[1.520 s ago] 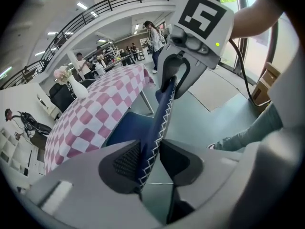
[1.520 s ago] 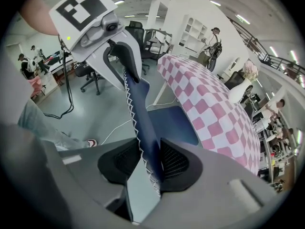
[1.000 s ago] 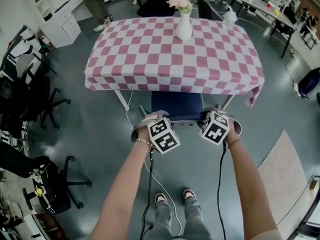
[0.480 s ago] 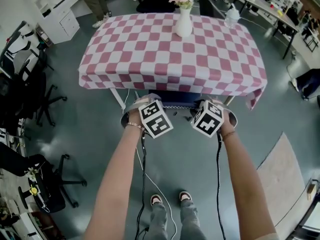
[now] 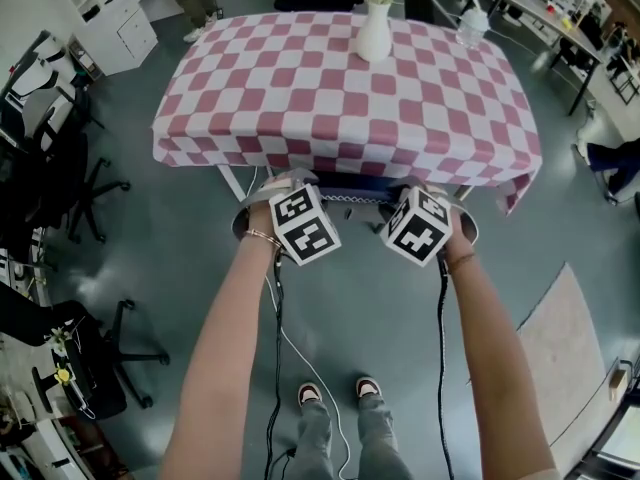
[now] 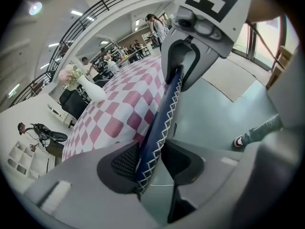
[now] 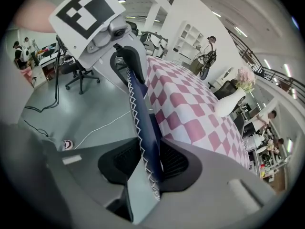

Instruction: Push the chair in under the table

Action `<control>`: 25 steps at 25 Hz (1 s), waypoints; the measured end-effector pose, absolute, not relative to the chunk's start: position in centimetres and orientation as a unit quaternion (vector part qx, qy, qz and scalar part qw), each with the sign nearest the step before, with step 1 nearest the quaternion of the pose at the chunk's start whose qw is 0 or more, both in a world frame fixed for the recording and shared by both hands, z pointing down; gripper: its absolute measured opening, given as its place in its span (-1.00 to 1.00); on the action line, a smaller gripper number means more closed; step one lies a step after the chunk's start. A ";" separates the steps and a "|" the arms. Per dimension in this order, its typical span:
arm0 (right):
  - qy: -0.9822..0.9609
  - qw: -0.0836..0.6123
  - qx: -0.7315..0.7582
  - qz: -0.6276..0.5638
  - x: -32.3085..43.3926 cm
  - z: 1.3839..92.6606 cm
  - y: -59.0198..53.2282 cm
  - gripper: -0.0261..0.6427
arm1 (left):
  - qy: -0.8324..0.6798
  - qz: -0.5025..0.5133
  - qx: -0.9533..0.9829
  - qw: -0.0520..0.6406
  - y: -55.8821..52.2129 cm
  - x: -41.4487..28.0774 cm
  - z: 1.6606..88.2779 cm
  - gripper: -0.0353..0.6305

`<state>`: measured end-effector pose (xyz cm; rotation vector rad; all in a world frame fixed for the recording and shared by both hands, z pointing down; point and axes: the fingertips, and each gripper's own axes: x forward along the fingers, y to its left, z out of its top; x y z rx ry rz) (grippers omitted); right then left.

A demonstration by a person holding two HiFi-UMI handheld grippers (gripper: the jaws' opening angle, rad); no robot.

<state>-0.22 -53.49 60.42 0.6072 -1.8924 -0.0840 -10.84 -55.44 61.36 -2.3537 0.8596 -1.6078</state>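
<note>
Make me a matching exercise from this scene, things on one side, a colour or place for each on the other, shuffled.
Things:
1. vase
2. tablecloth
3. chair back
4. shoes

Descriptions:
A. pink and white checks
B. on the grey floor
C. dark blue with white stitching
D. white, holding flowers

Pairs: 1-D, 2-A, 3-C, 4-B

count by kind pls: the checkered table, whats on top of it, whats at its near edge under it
checkered table: 1
vase with flowers: 1
clear bottle: 1
blue chair: 1
total: 4
</note>
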 end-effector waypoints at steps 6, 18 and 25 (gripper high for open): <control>-0.798 0.546 0.255 -0.024 -0.1 60.8 -53.2 -0.53 | 0.286 -0.539 -0.789 0.073 -55.1 -10.7 61.6 -0.46; -0.796 0.519 0.305 -0.060 0.4 60.6 -52.1 -0.49 | 0.351 -0.478 -0.802 0.072 -53.6 -10.8 60.1 -0.29; -0.827 0.429 0.361 -0.028 -0.3 56.0 -50.8 -0.47 | 0.421 -0.326 -0.846 -0.030 -49.8 -12.0 54.2 -0.31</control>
